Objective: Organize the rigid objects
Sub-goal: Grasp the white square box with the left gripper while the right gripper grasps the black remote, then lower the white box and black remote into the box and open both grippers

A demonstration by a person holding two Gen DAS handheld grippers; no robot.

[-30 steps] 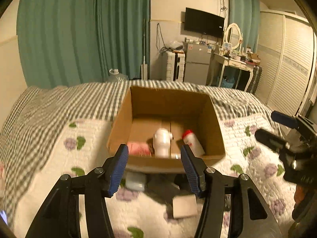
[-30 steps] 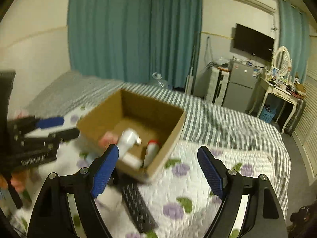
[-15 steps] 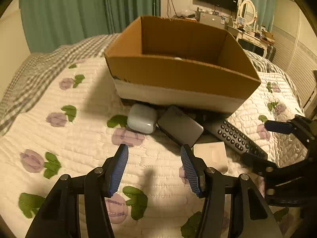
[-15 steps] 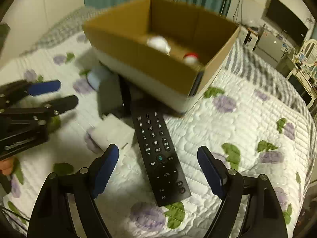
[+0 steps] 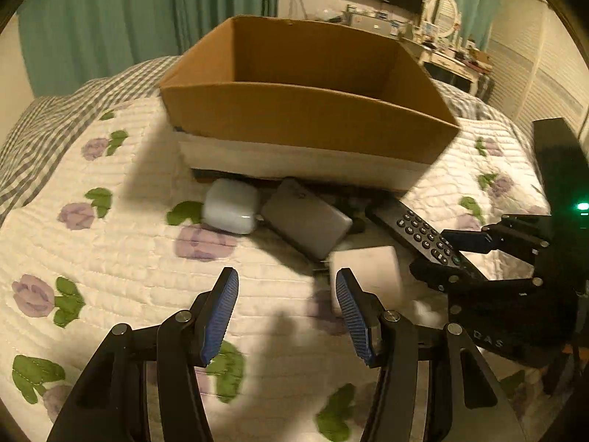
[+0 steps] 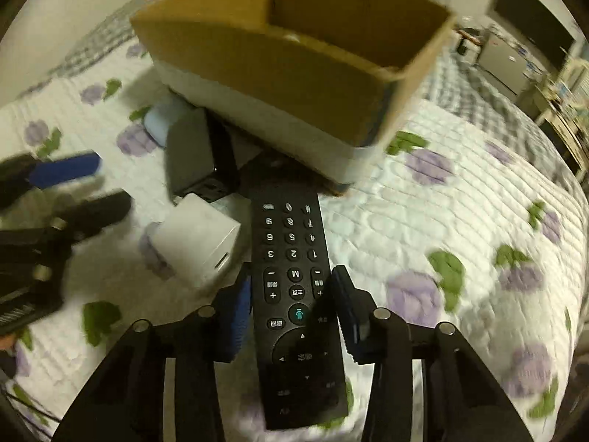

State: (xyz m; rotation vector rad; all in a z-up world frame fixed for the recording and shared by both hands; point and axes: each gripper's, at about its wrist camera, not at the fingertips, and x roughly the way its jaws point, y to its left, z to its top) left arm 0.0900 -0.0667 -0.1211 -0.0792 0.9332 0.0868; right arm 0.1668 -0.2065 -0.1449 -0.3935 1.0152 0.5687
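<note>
The right gripper is closing its fingers around the black remote lying on the bed before the cardboard box, a low-end grip that may let it tip, while the left gripper hangs wide open and empty.

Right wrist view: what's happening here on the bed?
A person is tidying loose items on a quilted bed by a cardboard box. The right claw straddles the black remote, jaws closing on it. The left claw hangs open over the quilt near a white cube. A grey case and white case lie by the box.
</note>
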